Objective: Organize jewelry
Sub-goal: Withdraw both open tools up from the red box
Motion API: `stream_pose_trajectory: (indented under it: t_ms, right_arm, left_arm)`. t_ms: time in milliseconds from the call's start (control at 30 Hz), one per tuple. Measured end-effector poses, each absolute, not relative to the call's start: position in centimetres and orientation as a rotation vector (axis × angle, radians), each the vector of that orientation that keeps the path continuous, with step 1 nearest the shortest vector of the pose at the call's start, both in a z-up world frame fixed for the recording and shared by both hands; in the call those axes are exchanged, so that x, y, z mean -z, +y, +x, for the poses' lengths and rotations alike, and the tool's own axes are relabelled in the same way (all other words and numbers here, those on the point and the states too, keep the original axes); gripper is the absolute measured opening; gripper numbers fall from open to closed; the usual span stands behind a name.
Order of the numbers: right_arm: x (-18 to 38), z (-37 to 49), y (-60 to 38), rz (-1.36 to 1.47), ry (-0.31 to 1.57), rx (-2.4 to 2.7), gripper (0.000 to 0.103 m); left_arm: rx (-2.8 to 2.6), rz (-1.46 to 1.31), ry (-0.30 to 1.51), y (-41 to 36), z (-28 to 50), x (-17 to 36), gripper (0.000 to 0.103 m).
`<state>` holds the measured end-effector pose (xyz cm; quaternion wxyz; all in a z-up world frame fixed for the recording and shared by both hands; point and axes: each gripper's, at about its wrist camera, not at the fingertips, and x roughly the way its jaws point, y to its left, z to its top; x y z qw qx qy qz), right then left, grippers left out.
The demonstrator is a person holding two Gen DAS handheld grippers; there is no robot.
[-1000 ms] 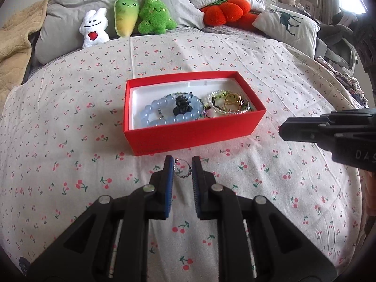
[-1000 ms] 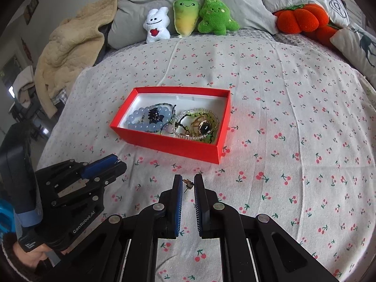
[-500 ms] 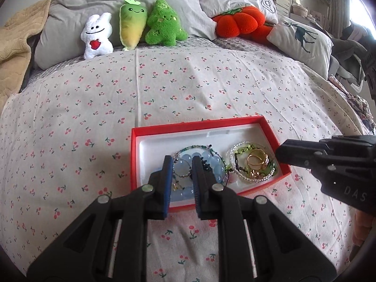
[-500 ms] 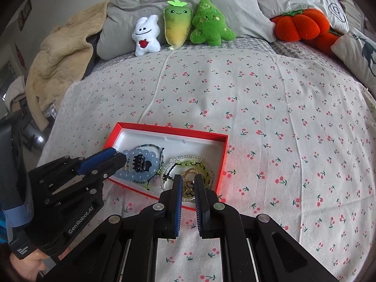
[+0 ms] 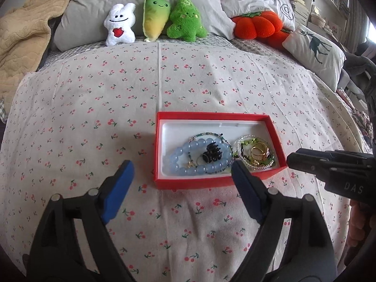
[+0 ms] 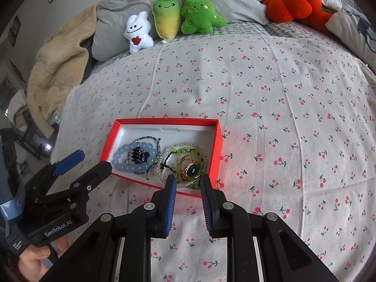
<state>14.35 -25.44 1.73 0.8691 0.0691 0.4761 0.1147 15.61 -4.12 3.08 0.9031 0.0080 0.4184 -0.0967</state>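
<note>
Cherry-print bed [image 5: 211, 89] — red box [image 5: 199, 183], plushies [image 5: 155, 18]

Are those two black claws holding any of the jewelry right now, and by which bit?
Nothing is held. The left gripper and right gripper are both opening with bare gaps between their blue pads. The bracelets and rings lie loose in the red box.

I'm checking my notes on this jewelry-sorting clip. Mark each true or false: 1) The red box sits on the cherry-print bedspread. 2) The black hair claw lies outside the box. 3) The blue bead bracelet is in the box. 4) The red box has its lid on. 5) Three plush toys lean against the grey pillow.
1) True: the red box rests on the bedspread.
2) False: the black hair claw lies inside the box, on the blue bead bracelet.
3) True.
4) False: the box is open, with no lid on it.
5) True: the plush toys lean on the grey pillow.
</note>
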Motion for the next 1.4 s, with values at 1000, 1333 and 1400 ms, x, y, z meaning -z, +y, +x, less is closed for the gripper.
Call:
stream_pose_trajectory:
  t_ms: [1000, 1333, 1400]
  right_arm:
    - [-1.6, 3.3, -23.2, -0.087, 1.029, -0.075, 0.102]
    - [-1.2, 3.3, -22.8, -0.092, 1.044, -0.099, 0.102]
    - [-1.4, 3.2, -22.8, -0.093, 1.038, -0.1, 0.102]
  left_arm:
    - [0.022, 0.085, 1.0, -4.2, 5.7, -1.7, 0.102]
    - [0.016, 0.085, 1.015, -4.1, 6.0, -1.3, 0.102]
    - [0.015, 0.087, 1.016, -4.1, 6.0, -1.3, 0.102]
